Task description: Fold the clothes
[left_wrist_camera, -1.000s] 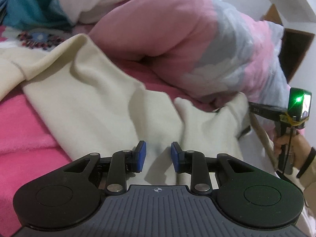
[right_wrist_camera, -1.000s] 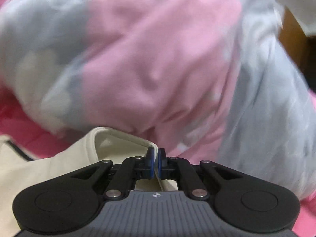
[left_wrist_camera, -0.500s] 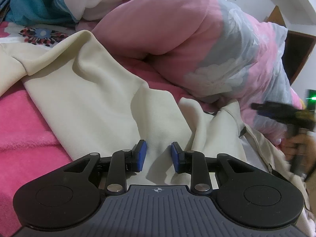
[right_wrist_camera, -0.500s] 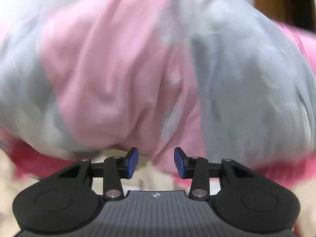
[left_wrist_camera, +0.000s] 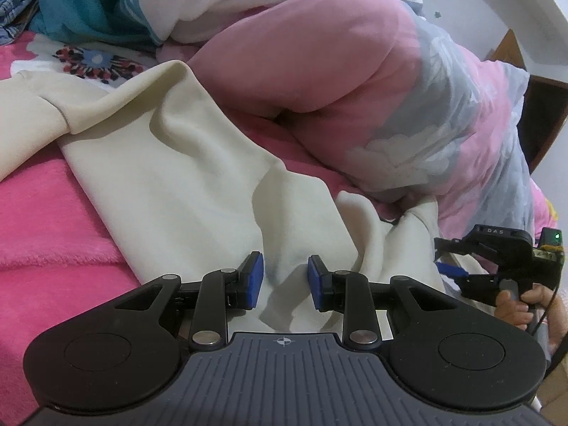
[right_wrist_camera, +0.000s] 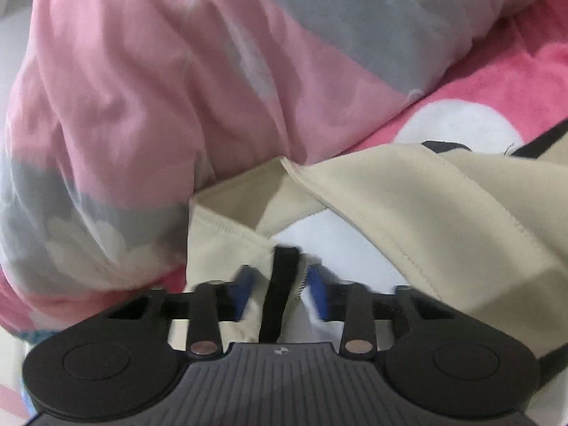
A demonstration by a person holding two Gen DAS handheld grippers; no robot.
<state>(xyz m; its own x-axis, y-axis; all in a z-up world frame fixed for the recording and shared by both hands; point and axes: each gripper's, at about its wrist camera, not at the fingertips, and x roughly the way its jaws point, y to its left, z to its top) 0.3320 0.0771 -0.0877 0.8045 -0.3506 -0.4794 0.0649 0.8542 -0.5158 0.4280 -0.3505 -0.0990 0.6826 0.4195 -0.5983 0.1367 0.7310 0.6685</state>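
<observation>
Change since a second ago: my right gripper (right_wrist_camera: pixel 280 291), then pinched on a cream hem, now stands with its jaws apart and has swung onto the garment's black-trimmed edge; my left gripper (left_wrist_camera: pixel 285 282) has barely shifted.

Right gripper: jaws parted, blurred; a black strap (right_wrist_camera: pixel 278 294) of the cream garment (right_wrist_camera: pixel 443 220) runs between the blue pads (right_wrist_camera: pixel 317 289), nothing clamped that I can make out.

Left gripper: jaws wide apart, holding nothing, straddling a raised crease of the cream garment (left_wrist_camera: pixel 170 163).

Garment: spread rumpled over the pink blanket (left_wrist_camera: pixel 46 248) on the bed, one sleeve off toward the left; no tidy fold shows.

Step, as I judge it: closing on an edge to carry it over. I take hem and strap together, close to the seam, so only one layer lifts; the left pins or matches the opposite edge.

Edges and room: the pink-and-grey duvet (left_wrist_camera: pixel 408 113) bulks just beyond, touching the cloth at the right. Open blanket lies leftward; fold that way. My hand (left_wrist_camera: pixel 514 305) sits near the bed's right side.
</observation>
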